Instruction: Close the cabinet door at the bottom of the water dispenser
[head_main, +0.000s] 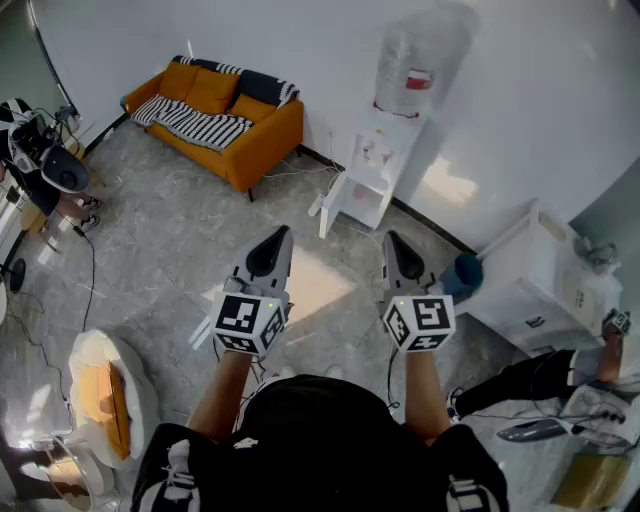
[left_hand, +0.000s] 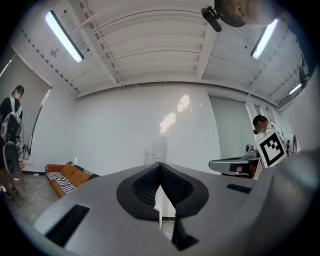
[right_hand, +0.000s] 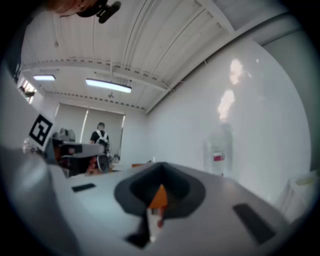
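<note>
Head view gives us the left gripper (head_main: 282, 233) and right gripper (head_main: 392, 239) side by side, well short of the far water dispenser (head_main: 384, 150), its bottom cabinet door (head_main: 333, 204) swung open leftward; left gripper view shows jaws together, empty; right gripper view likewise.

You have an orange sofa (head_main: 262, 140) at ten o'clock against the white wall (head_main: 250, 40), grey floor (head_main: 170, 240) beneath you.

Black white-trimmed top (head_main: 320, 440); grey, marker-cubed left hand-held gripper (head_main: 282, 232) and right hand-held gripper (head_main: 391, 238).
</note>
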